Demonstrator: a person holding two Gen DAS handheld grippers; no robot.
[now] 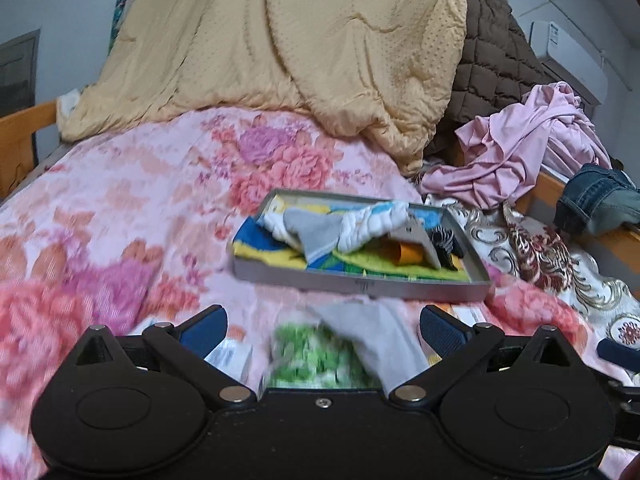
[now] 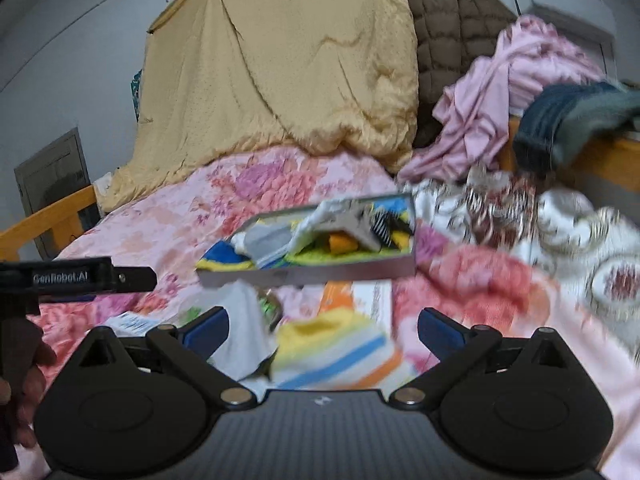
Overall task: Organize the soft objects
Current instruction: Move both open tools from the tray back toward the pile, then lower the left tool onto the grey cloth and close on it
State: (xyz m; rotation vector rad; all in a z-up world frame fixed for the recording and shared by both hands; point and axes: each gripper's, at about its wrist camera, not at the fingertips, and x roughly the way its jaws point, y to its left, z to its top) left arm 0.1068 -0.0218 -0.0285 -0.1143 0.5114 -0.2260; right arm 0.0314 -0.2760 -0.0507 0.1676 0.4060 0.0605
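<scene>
On the floral bedspread [image 1: 120, 208], a grey sock [image 1: 372, 336] and a green-and-white soft piece [image 1: 312, 356] were seen lying directly between the widely spread fingers of the left gripper [image 1: 322, 326], just short of the near edge of the metal tray [image 1: 360, 284], which was already holding several socks. Further right, a yellow, blue and orange striped sock [image 2: 340, 352] was found between the equally wide, empty fingers of the right gripper [image 2: 323, 326], its long axis judged to run crosswise to them, so that each gripper was judged nearest its own piece, with the tray straight ahead

left tool [image 1: 322, 330], right tool [image 2: 322, 332]: jaws wide apart
</scene>
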